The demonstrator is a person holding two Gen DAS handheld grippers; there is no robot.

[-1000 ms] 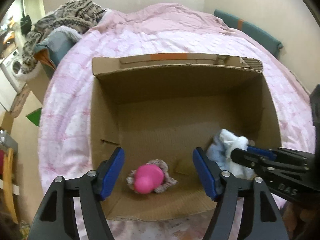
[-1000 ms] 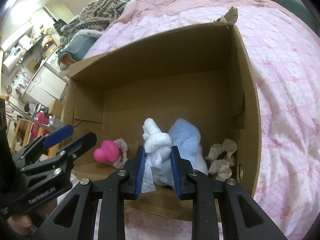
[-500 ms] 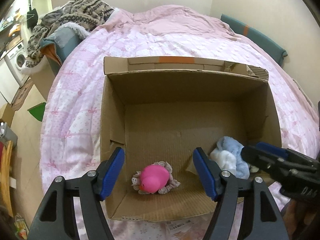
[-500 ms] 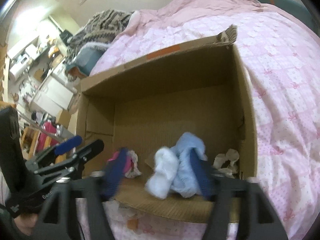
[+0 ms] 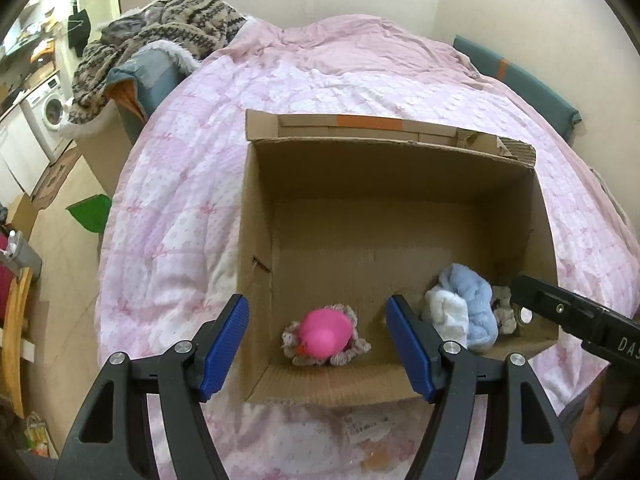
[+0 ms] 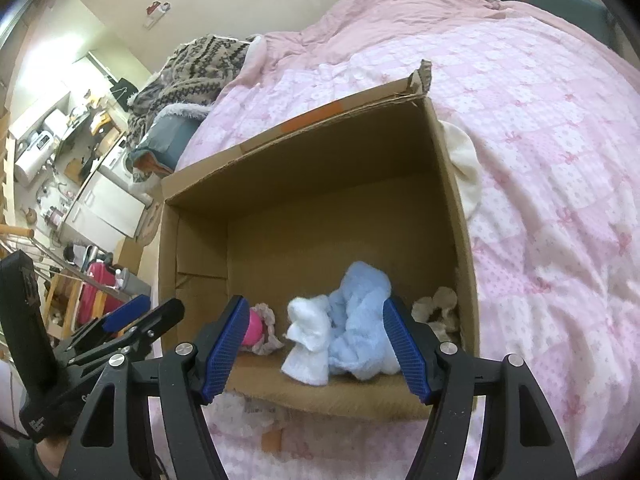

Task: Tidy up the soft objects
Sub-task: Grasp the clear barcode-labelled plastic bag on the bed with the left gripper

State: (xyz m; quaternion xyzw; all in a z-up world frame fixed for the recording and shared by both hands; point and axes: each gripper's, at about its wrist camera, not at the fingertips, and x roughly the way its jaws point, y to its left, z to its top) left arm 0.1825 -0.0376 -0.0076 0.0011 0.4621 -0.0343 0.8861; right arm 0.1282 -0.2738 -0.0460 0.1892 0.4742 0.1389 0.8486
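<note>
Though perhaps lower, plush (image 6: 352, 328) between fingers (image 6: 224, 346).

Surface: a bed (image 5: 328, 92) covered by a pink quilt (image 6: 552, 128) with a pale patchwork print of bows and dots.
Far end: the quilt is plain pink and rumpled toward the wall.
On the quilt, middle: an open cardboard box (image 5: 256, 248), standing upright with its flaps folded out; a strip of orange tape runs along its far flap.
Beside the box, right wall: a cream cloth (image 6: 466, 164) lies on the quilt, touching the box's outer side.
In front of the box: paper scraps (image 5: 372, 436) lie on the quilt; blurred, details cannot be told.
Left edge: the quilt drapes down toward the floor (image 5: 68, 248).
</note>
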